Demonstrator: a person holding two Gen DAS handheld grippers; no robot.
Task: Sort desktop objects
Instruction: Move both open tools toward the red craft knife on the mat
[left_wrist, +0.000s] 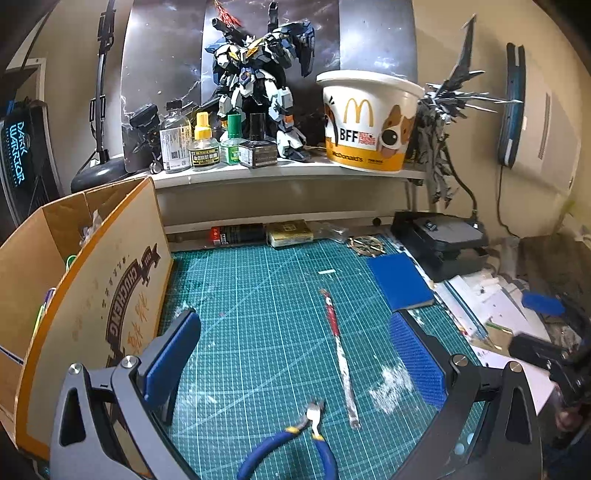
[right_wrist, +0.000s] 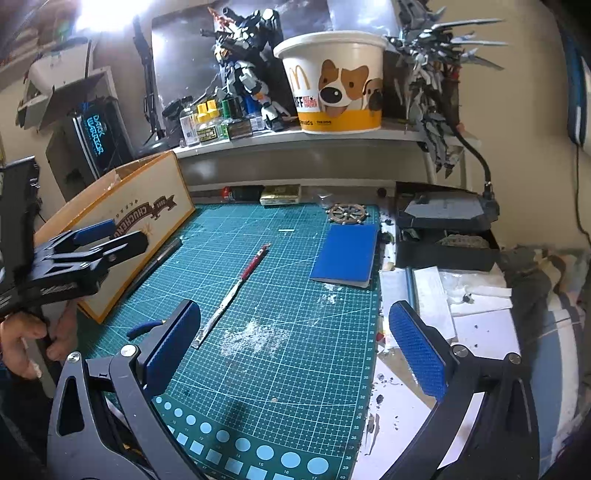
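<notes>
Green cutting mat (right_wrist: 288, 332) is taking up most of your desk, with shelf clutter behind. Lying loose on it: blue-handled nippers (left_wrist: 295, 435), a red-and-white hobby knife (left_wrist: 341, 354), a blue notebook (right_wrist: 345, 254). The cardboard box (left_wrist: 110, 288) is standing at the mat's left edge with items already inside. You're holding both the left gripper (left_wrist: 295, 365) and right gripper (right_wrist: 295, 347) spread wide, gripping nothing. Sorting is looking unfinished; the nippers are sitting nearest your left gripper, needing a low, centred approach.
</notes>
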